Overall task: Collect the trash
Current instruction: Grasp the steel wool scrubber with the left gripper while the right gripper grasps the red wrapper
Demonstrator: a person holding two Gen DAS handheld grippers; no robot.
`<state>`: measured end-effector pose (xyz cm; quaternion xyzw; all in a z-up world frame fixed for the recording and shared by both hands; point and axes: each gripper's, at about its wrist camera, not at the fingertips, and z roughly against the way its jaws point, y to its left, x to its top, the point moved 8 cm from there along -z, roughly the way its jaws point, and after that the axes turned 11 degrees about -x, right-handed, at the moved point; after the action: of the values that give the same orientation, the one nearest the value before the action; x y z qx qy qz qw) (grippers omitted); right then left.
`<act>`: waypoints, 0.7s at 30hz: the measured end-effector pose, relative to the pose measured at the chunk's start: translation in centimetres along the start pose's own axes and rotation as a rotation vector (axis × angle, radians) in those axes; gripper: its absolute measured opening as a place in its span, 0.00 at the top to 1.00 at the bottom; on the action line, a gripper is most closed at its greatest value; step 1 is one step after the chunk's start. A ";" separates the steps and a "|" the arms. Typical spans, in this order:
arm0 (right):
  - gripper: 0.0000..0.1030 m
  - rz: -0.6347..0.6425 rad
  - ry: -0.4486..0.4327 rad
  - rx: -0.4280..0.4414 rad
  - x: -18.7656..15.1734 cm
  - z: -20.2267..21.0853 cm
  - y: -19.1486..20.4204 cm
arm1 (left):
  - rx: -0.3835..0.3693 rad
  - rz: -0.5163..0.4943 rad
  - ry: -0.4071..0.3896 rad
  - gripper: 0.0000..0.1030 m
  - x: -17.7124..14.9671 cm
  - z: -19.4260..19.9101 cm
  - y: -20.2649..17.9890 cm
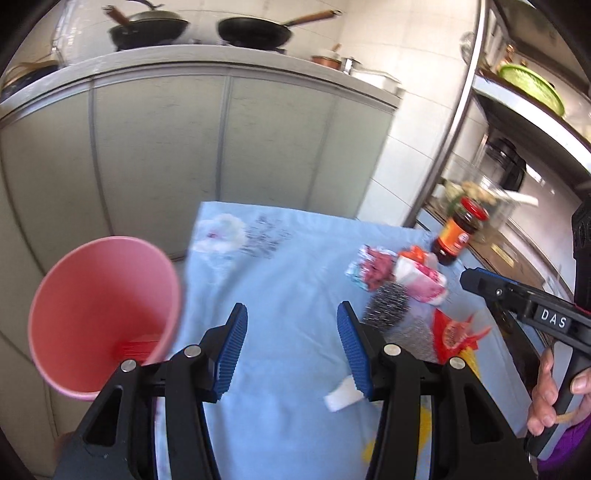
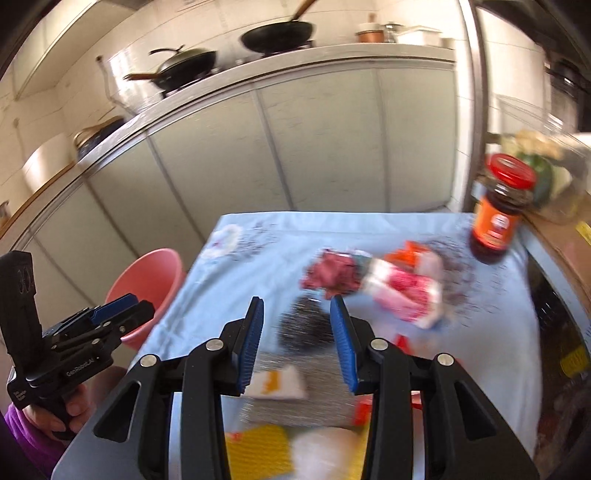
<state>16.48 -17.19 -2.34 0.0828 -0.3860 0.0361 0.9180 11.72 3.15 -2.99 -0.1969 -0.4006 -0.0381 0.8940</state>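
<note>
Your left tongs (image 1: 291, 343): apart, empty.
Your right tongs (image 2: 297, 341): apart, empty.
Bin (image 1: 103, 325): left of them.
Wrappers (image 1: 399, 277): ahead, uncollected.

Kitchen interior, daylit. White tiled wall (image 1: 402, 55). Long pale grey-green cabinet run (image 1: 221, 140) with light worktop (image 1: 207, 59), carrying two black long-handled woks (image 1: 255, 31). Steel shelving (image 1: 524, 99) beyond the table's right edge. Table covered by light-blue cloth (image 1: 288, 295).
</note>
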 end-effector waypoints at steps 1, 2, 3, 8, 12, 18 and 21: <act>0.63 -0.017 0.003 -0.012 -0.4 0.1 -1.2 | -0.013 -0.014 0.016 0.51 -0.1 -0.8 -0.9; 0.63 -0.033 0.006 -0.022 -0.6 0.1 -2.2 | -0.024 -0.029 0.033 0.51 -0.3 -1.6 -1.7; 0.63 -0.052 0.009 -0.035 -0.9 0.2 -3.5 | -0.030 -0.041 0.046 0.51 -0.5 -2.4 -2.4; 0.63 -0.093 0.016 -0.053 -1.7 0.2 -6.3 | -0.070 -0.102 0.115 0.51 -1.0 -6.4 -5.6; 0.63 -0.109 0.027 -0.051 -2.5 0.2 -7.3 | -0.094 -0.143 0.170 0.51 -1.3 -8.8 -7.0; 0.63 -0.127 0.053 -0.039 -3.7 1.0 -8.2 | -0.057 -0.176 0.204 0.51 -1.1 -11.8 -7.8; 0.52 -0.139 0.072 -0.028 -4.9 2.0 -8.5 | -0.042 -0.181 0.215 0.51 -1.1 -12.7 -7.8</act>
<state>12.78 -25.91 -5.54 0.0956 -0.3467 -0.0304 0.9326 18.13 -8.96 -8.87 -0.1733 -0.3175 -0.1476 0.9205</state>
